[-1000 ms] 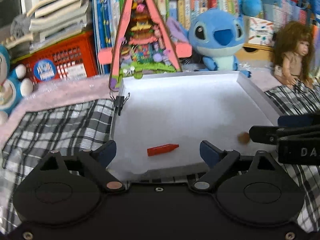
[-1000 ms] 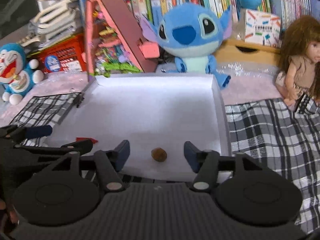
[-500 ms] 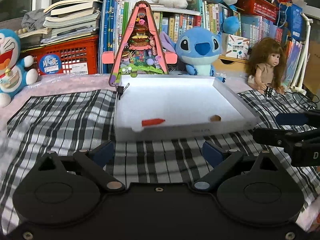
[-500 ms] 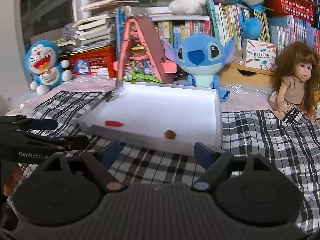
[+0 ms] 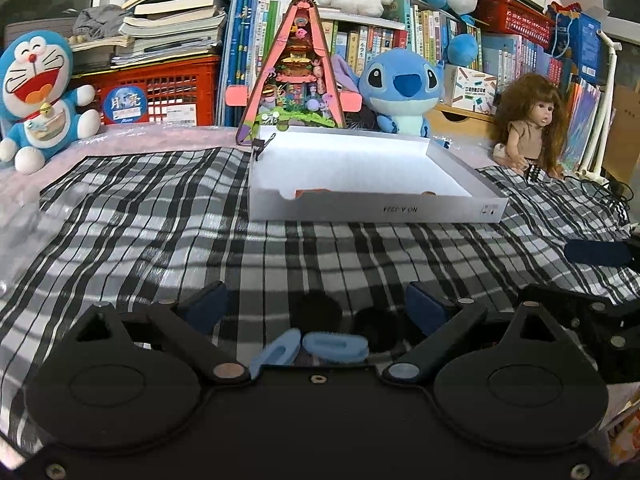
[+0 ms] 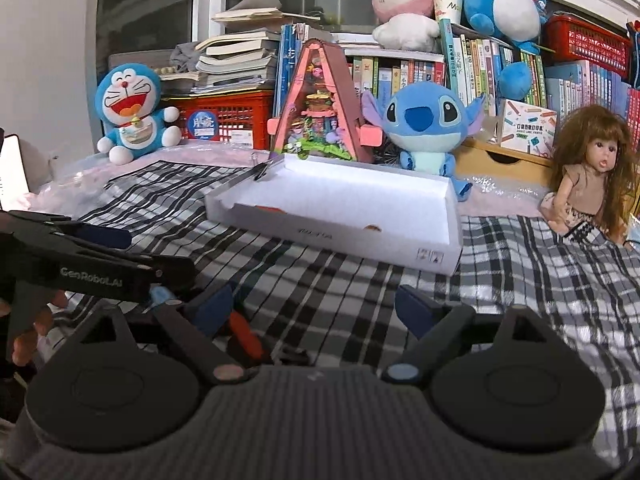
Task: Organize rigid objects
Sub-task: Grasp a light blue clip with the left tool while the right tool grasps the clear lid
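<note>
A white shallow box (image 5: 372,208) (image 6: 348,236) lies on the checked cloth. Over its front wall only slivers of a red crayon (image 5: 316,191) (image 6: 270,210) and a brown nut (image 6: 373,227) show inside. My left gripper (image 5: 316,304) is open and empty, low over the cloth; two light blue pieces (image 5: 334,346) lie between its fingers, close to the camera. It shows at the left of the right wrist view (image 6: 120,256). My right gripper (image 6: 314,306) is open and empty; a red-orange object (image 6: 245,334) lies by its left finger. It shows at the right of the left wrist view (image 5: 592,276).
Behind the box stand a pink triangular toy house (image 5: 296,76), a blue Stitch plush (image 5: 402,88), a Doraemon plush (image 5: 38,96), a doll (image 5: 528,124), a red crate (image 5: 160,94) and bookshelves. A black binder clip (image 5: 259,146) sits on the box's far left corner.
Both grippers have pulled back from over the box and dropped low over the cloth. The box now lies farther away. Small blue and red-orange pieces have come into view near the fingers.
</note>
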Available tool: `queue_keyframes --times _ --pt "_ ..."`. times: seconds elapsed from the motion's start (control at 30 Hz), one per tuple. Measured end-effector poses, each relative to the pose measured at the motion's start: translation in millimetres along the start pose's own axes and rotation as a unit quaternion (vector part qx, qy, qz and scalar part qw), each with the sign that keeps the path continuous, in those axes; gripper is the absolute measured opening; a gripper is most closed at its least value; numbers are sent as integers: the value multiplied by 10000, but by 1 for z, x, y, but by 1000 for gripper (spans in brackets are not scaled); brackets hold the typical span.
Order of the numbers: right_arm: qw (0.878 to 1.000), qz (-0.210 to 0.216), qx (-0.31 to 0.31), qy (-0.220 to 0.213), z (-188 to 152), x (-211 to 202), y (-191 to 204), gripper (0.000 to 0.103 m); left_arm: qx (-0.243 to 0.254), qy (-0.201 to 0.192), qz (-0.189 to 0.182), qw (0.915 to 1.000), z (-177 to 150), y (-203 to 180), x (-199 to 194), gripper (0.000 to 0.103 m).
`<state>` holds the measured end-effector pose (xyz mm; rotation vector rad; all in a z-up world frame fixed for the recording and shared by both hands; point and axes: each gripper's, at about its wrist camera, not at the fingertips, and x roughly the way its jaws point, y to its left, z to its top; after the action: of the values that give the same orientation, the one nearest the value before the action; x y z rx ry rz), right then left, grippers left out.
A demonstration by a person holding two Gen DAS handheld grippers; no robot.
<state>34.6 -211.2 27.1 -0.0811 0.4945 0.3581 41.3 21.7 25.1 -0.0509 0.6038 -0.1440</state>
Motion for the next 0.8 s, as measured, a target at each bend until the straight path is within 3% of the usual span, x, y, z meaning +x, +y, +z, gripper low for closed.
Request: queue_keyframes --times 0.17,0.27,0.43,0.5,0.6,0.8 --pt "9997 178 179 66 -16 -7 7 93 84 -30 56 9999 -14 0 -9 94" --pt "9996 224 163 94 -22 -11 14 91 105 -41 16 9999 -20 0 -14 88" --pt "9991 309 230 182 -30 -14 20 76 22 19 38 10000 -29 3 -18 73" --pt "9987 369 266 248 -34 -15 22 69 -12 51 44 10000 -32 5 -19 58" --pt "9987 370 213 294 -39 -15 26 56 -72 98 82 9999 -34 9 -17 47" --pt "9990 220 152 347 -41 -12 28 49 -114 58 244 9996 -35 13 -15 44"
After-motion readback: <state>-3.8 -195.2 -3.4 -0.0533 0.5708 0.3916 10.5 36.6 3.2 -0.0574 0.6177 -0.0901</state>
